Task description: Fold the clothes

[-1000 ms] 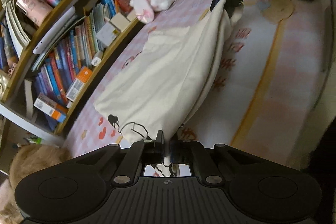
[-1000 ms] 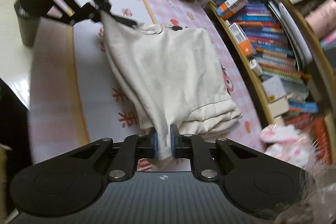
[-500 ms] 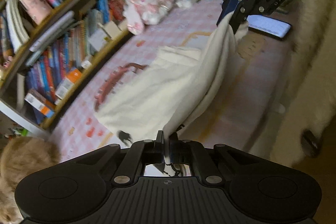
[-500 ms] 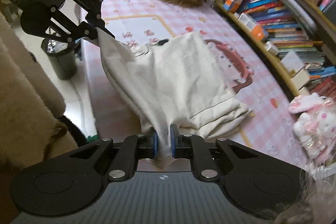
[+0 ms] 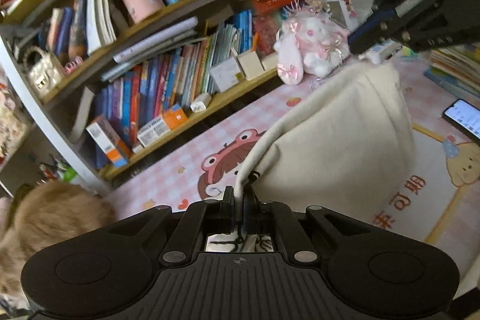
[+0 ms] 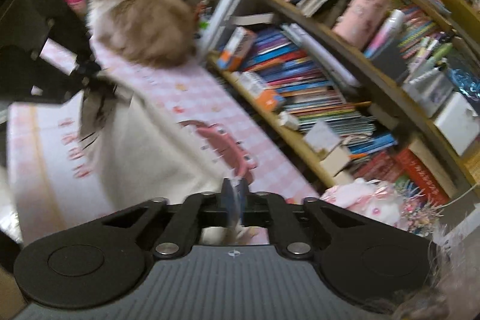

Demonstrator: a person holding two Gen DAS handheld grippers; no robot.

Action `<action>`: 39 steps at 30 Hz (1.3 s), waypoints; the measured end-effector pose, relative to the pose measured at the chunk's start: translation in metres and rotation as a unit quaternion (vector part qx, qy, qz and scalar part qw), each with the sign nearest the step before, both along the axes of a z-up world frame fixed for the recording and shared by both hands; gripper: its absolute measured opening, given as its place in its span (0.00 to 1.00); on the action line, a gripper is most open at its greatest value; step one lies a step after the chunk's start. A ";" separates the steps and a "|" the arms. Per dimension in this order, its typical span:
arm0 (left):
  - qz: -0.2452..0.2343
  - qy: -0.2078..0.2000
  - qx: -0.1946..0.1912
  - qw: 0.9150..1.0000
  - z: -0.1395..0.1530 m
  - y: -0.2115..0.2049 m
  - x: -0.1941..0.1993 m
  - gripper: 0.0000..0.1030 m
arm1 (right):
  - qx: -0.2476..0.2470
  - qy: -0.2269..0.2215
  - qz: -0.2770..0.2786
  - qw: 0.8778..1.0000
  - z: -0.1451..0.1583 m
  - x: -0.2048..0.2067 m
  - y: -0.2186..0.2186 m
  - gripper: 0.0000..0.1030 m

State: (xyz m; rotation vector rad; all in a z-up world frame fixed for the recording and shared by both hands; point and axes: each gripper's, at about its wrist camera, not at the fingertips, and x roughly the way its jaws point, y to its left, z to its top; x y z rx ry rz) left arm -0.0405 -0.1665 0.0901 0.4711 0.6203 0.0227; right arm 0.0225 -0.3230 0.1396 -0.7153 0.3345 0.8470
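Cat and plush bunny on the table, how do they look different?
Colour: the cat is tan-brown with some white; the plush bunny is white and pink with bows.
Size: the cat looks clearly bigger than the plush bunny.
Place: the cat sits at one end of the table; the plush bunny lies at the opposite end.
Shared: both are fluffy and rest on the table beside the bookshelf.

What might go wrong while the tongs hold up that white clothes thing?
The cat sits close to the lifted cream garment and might paw at it. The left tongs pinch only its thin edge, so it might slip out. The swinging cloth might also knock the phone lying nearby.
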 end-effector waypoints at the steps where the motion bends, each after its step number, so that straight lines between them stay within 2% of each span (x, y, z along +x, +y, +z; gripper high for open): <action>1: -0.004 0.004 0.005 1.000 -0.004 0.001 0.005 0.04 | 0.003 0.002 -0.006 1.000 0.000 0.006 0.003 0.02; 5: -0.004 0.017 -0.003 1.000 -0.016 0.010 0.025 0.04 | 0.003 0.018 -0.016 1.000 -0.010 0.026 0.014 0.02; 8: -0.008 0.025 0.000 1.000 -0.023 0.013 0.036 0.04 | -0.003 0.048 -0.018 0.999 -0.019 0.037 0.018 0.03; 10: -0.014 0.028 0.006 1.000 -0.026 0.013 0.040 0.04 | -0.006 0.073 -0.016 0.997 -0.023 0.040 0.015 0.08; 11: -0.016 0.030 0.008 0.999 -0.029 0.014 0.043 0.04 | -0.007 0.084 -0.015 0.996 -0.025 0.042 0.013 0.21; 12: -0.018 0.032 0.008 0.999 -0.031 0.016 0.047 0.04 | -0.008 0.092 -0.016 0.996 -0.027 0.043 0.011 0.40; 13: -0.020 0.035 0.009 0.999 -0.032 0.017 0.050 0.04 | -0.010 0.098 -0.020 0.995 -0.029 0.046 0.009 0.44; 15: -0.024 0.033 0.014 0.999 -0.032 0.017 0.054 0.04 | -0.008 0.122 -0.033 0.992 -0.037 0.054 0.006 0.44; 18: -0.051 -0.002 0.043 0.998 -0.021 0.008 0.049 0.04 | 0.011 0.171 -0.067 0.983 -0.050 0.071 0.003 0.44; 21: -0.047 -0.018 0.050 0.997 -0.019 0.013 0.055 0.06 | 0.055 0.234 -0.114 0.964 -0.064 0.092 -0.004 0.44; 22: -0.031 -0.009 0.042 0.999 -0.023 0.020 0.064 0.13 | 0.068 0.253 -0.127 0.957 -0.068 0.098 -0.005 0.44; 24: -0.010 0.018 0.020 1.000 -0.034 0.035 0.084 0.19 | 0.085 0.286 -0.149 0.943 -0.079 0.108 -0.005 0.42; 26: 0.002 0.032 -0.005 0.999 -0.042 0.050 0.097 0.32 | 0.099 0.318 -0.171 0.927 -0.091 0.119 -0.003 0.37; 27: 0.006 0.027 -0.009 1.000 -0.040 0.056 0.098 0.38 | 0.103 0.331 -0.182 0.920 -0.098 0.123 -0.001 0.34; 28: 0.011 0.018 -0.010 1.000 -0.036 0.062 0.097 0.53 | 0.105 0.343 -0.192 0.914 -0.104 0.126 0.001 0.33; 29: 0.015 0.010 -0.011 1.000 -0.033 0.068 0.096 0.60 | 0.110 0.353 -0.198 0.908 -0.110 0.129 0.002 0.30; 30: 0.022 0.000 -0.015 1.000 -0.027 0.076 0.093 0.72 | 0.115 0.361 -0.206 0.902 -0.114 0.131 0.002 0.28; 31: 0.032 -0.010 -0.021 0.999 -0.020 0.085 0.089 0.76 | 0.121 0.367 -0.216 0.897 -0.117 0.132 0.002 0.27; 33: 0.061 -0.022 -0.038 0.997 -0.011 0.107 0.083 0.76 | 0.133 0.379 -0.236 0.885 -0.124 0.133 0.000 0.24; 35: 0.090 -0.027 -0.084 0.992 -0.005 0.130 0.077 0.76 | 0.147 0.390 -0.256 0.873 -0.130 0.134 -0.002 0.23; 36: 0.092 -0.022 -0.134 0.986 -0.005 0.141 0.075 0.75 | 0.157 0.393 -0.265 0.867 -0.132 0.134 -0.005 0.23; 37: 0.090 -0.015 -0.192 0.977 -0.007 0.152 0.073 0.74 | 0.166 0.395 -0.272 0.862 -0.133 0.133 -0.006 0.23; 39: 0.068 0.002 -0.281 0.957 -0.019 0.160 0.074 0.74 | 0.174 0.397 -0.281 0.856 -0.133 0.132 -0.007 0.23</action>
